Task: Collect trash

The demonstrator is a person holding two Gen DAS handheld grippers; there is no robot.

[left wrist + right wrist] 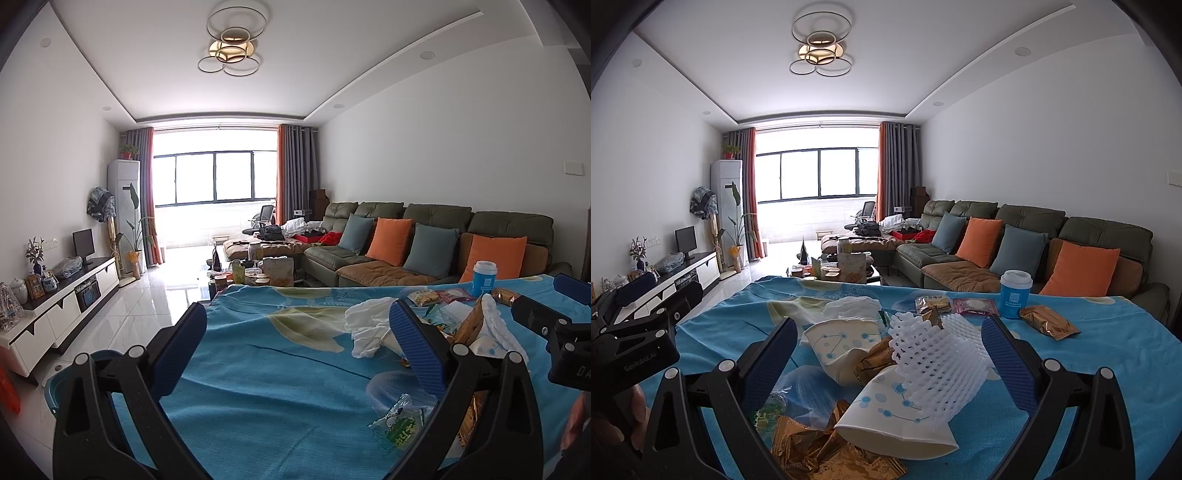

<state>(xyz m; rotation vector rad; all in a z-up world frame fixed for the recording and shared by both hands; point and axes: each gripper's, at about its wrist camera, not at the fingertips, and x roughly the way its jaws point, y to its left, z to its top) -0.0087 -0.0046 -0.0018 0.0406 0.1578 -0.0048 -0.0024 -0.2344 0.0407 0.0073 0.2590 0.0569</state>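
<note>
A pile of trash lies on the table's blue cloth (pixel 1108 354). My right gripper (pixel 890 350) is open just above it, the blue pads either side of a white foam net (pixel 934 362). Two crushed paper cups (pixel 842 347) (pixel 894 417) and gold wrappers (pixel 820 446) lie there too. Nothing is gripped. My left gripper (pixel 301 332) is open over bare cloth (pixel 258 369), left of the pile. Its right finger is next to a crumpled white tissue (pixel 365 328). A clear bag with green print (pixel 399 417) lies below that finger. The right gripper (pixel 550 299) shows at the far right of the left wrist view.
A blue lidded cup (pixel 1015 293) stands upright at the table's far right, with a gold packet (pixel 1049 322) and snack packs (pixel 932 303) beside it. A blue tub rim (pixel 62 384) sits off the table's left edge. Beyond lie a sofa (pixel 960 273) and a cluttered coffee table (pixel 842 271).
</note>
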